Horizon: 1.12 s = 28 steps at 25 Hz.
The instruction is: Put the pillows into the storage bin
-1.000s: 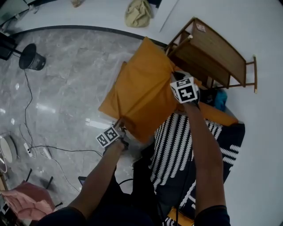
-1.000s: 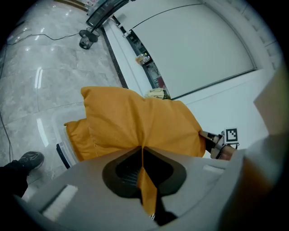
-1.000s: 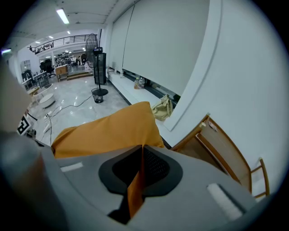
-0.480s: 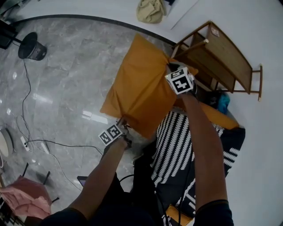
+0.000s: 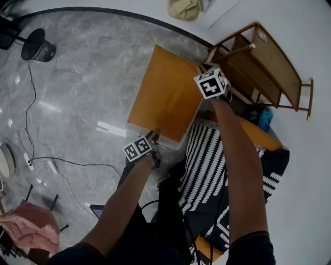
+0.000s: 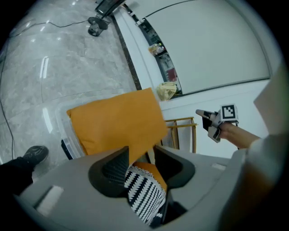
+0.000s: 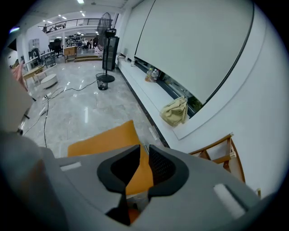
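Overhead, you hold the left gripper (image 5: pixel 154 137) at the near edge of an orange pillow (image 5: pixel 164 96) and the right gripper (image 5: pixel 204 70) at its far right corner.

Only the left gripper view shows what lies under the pillow. A clear storage bin (image 6: pixel 58 128) has one wall peeking out on the pillow's left side. The pillow lies over the bin and covers most of it; how deep it sits cannot be told.

That same view shows the left jaws well apart, having just been opening. The pillow's near edge hangs between them, close to one pad, and is not pinched. The right gripper view shows its jaws only slightly apart, also having just been opening, with orange fabric visible through the narrow gap.

The head view shows the whole striped pillow (image 5: pixel 207 165), black and white, by your legs, with a second orange pillow (image 5: pixel 256 135) beyond it. The right gripper view alone takes in the long room, with a standing fan (image 7: pixel 108 38).

The floor (image 5: pixel 88 93) is polished grey marble. A cable (image 5: pixel 62 165) trails across it, and a black waste bin (image 5: pixel 39 49) stands well off. A wooden rack (image 5: pixel 264 64) stands beside the pillow on a white surface, and a beige bag (image 5: pixel 186 8) lies farther off.

The orange pillow is square, plain and smooth, thin toward its edges.
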Motion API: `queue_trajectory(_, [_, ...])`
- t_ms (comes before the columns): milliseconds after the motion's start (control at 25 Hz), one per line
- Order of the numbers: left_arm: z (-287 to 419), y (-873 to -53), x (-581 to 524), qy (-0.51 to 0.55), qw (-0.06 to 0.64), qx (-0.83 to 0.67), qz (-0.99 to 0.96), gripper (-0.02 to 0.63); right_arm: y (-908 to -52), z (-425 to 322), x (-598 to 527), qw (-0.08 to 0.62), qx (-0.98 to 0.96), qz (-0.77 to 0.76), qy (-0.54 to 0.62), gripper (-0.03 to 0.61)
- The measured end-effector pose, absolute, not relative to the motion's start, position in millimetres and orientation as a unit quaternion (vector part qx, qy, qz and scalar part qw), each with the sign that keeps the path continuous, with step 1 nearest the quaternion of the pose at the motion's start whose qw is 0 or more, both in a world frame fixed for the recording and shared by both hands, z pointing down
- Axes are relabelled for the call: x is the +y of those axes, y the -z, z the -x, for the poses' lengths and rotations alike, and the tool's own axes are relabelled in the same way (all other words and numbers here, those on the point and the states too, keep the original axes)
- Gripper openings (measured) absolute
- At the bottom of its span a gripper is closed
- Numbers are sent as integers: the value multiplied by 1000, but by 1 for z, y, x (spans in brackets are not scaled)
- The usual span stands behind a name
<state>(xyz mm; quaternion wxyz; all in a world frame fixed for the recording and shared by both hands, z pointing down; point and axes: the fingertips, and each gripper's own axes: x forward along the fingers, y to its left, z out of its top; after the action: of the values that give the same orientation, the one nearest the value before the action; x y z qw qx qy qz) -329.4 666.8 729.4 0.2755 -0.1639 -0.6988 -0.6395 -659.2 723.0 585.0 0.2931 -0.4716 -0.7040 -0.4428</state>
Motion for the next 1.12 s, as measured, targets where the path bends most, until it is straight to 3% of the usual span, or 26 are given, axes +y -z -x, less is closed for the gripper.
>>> queue_trajectory(560, [357,-643,733,586,216,-773,111,167,-551,611,691,322,-738,463,371,47])
queue_trajectory(1120, [403,-481,797,444,185,-876,-36,167,-406,569,606,286,-836,393,254,48])
